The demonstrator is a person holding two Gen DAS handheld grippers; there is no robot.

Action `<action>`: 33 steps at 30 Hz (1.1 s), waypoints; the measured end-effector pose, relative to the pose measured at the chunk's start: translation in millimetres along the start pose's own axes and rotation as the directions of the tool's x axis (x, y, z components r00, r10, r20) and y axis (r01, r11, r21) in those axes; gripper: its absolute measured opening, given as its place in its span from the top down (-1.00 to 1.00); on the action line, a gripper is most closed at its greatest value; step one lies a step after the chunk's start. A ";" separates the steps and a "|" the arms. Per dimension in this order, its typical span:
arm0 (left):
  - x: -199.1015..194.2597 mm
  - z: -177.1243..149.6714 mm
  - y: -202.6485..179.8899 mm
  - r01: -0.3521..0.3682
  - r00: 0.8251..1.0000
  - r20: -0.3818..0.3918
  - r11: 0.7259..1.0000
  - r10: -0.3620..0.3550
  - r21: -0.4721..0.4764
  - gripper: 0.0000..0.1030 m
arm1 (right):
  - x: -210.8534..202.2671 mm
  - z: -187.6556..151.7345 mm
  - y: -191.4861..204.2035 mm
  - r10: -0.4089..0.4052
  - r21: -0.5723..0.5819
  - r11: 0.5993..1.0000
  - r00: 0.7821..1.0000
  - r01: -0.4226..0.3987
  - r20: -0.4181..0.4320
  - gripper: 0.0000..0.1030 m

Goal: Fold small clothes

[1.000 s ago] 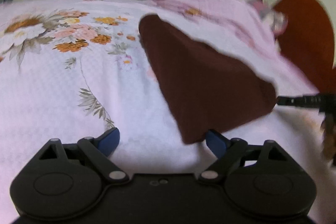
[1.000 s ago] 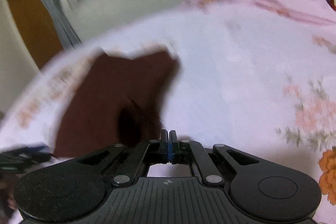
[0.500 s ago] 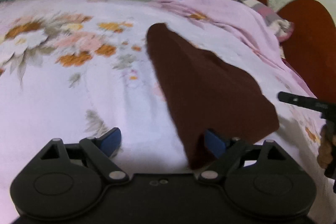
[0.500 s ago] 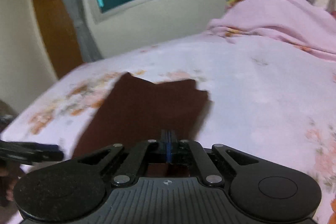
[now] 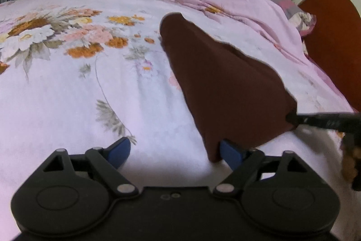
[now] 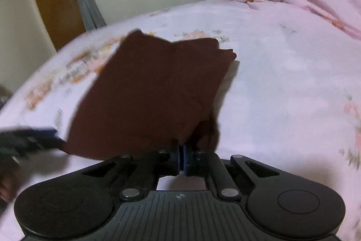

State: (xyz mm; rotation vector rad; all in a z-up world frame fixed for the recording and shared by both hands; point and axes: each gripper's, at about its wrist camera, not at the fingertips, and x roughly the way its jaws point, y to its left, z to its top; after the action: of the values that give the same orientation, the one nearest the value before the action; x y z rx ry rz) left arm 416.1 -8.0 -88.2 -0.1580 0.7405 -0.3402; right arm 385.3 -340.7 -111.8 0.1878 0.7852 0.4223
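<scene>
A dark brown garment [image 5: 225,92] lies on the floral pink bedsheet [image 5: 90,87] of the bed, its near edge raised off the sheet. The right gripper [image 6: 181,155] has its fingers together, pinched on the near corner of that cloth, which rises straight from the blue pads in the right wrist view; from the left wrist view the same tool shows as a dark bar reaching the garment's right corner. The left gripper [image 5: 173,150] has its fingers well apart, and its right-hand pad sits just beside the garment's other near corner, with no cloth pressed between the pads. The step in hand looks like taking hold of the near hem at both corners so it can be carried over to the far edge. To do it well, the left fingers should slide a little to the right so the corner falls between the pads, then close on all the layers of fabric there and none of the bedsheet beneath. Both corners should then rise together and level, keeping the hem taut between them so no crease forms, and travel toward the far end near the bunched pink blanket [image 5: 243,6] before being laid down edge on edge.
</scene>
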 end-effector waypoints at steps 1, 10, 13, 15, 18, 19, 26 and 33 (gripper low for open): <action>-4.8 8.8 4.9 0.011 0.999 0.041 1.000 -0.009 -0.026 -0.65 | -3.1 3.6 -3.4 0.022 -0.010 1.000 1.000 -0.022 0.002 0.95; 87.9 138.3 21.0 0.113 0.989 0.106 0.991 -0.105 -0.071 -0.64 | 25.0 85.5 -68.7 -0.014 0.208 0.978 0.986 -0.022 0.168 0.10; 124.2 160.1 17.9 0.116 0.992 0.060 0.992 -0.113 -0.052 -0.65 | 38.2 91.0 -83.2 0.009 0.261 0.964 0.983 -0.057 0.183 0.10; 148.1 162.5 14.9 0.116 0.993 0.016 0.993 -0.115 -0.023 -0.47 | 46.8 87.2 -88.9 0.012 0.290 0.955 0.984 -0.065 0.178 0.10; 173.1 155.2 30.8 0.150 0.988 -0.030 0.981 -0.155 -0.120 0.42 | 52.9 84.5 -95.8 0.028 0.317 0.945 0.986 -0.079 0.163 0.10; 170.6 151.3 38.6 0.163 0.987 0.009 0.976 -0.163 -0.142 0.46 | 53.9 82.6 -94.7 0.028 0.314 0.946 0.986 -0.079 0.161 0.10; 154.9 127.5 65.4 0.231 0.969 0.138 0.946 -0.203 -0.228 0.57 | 53.5 83.3 -70.2 0.047 0.142 0.986 0.970 -0.082 0.237 0.95; 165.5 138.1 55.4 0.146 0.989 0.033 0.974 -0.143 -0.171 -0.02 | 91.7 92.9 -83.8 -0.017 0.151 0.988 0.995 0.002 0.096 0.95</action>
State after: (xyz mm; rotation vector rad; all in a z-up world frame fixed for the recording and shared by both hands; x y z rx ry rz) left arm 637.9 -12.5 -106.6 -0.3801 0.7401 -0.4121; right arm 534.6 -377.0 -132.8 0.3435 0.7226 0.3420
